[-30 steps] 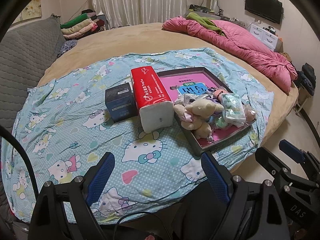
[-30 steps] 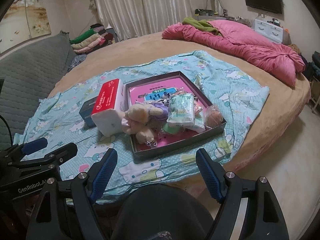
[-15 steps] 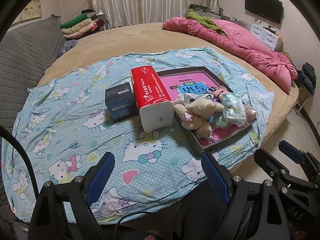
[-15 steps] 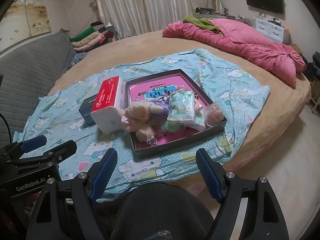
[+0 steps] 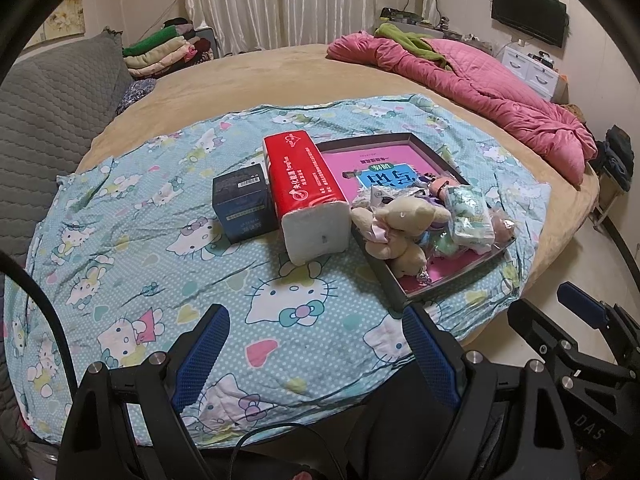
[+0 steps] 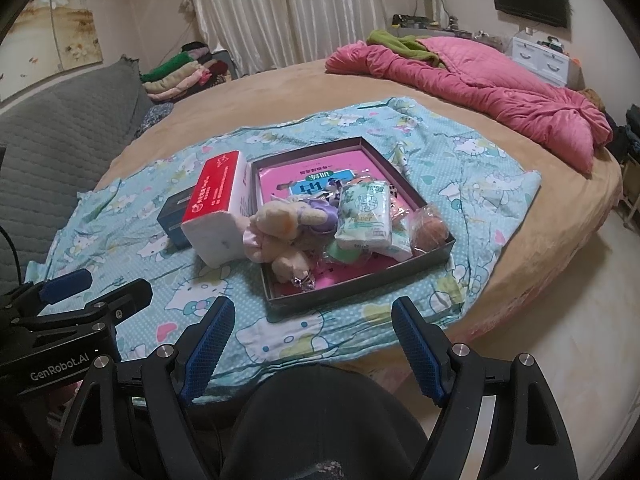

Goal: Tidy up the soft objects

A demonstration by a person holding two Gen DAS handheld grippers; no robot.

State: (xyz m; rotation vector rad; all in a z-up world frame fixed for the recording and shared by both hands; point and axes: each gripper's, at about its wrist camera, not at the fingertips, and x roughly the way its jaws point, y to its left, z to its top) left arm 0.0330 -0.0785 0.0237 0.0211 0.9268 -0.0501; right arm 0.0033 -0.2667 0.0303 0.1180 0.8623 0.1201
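Note:
A dark shallow box (image 6: 416,264) with a pink bottom lies on a Hello Kitty sheet (image 5: 140,248) and holds a beige plush toy (image 6: 276,232), a green-white tissue pack (image 6: 364,216) and a bagged round toy (image 6: 430,228). The box also shows in the left wrist view (image 5: 384,276), with the plush (image 5: 400,224). A red tissue pack (image 5: 304,192) and a dark blue carton (image 5: 242,200) lie left of the box. My left gripper (image 5: 316,356) is open and empty above the sheet's near edge. My right gripper (image 6: 312,352) is open and empty, short of the box.
A round tan bed (image 5: 260,76) carries the sheet. A pink quilt (image 6: 480,92) lies at the far right, folded clothes (image 6: 180,76) at the far left, and a grey quilted headboard (image 5: 52,104) on the left. Bare floor (image 6: 560,320) lies to the right.
Both views have shifted very slightly. The objects have not moved and both grippers stay open.

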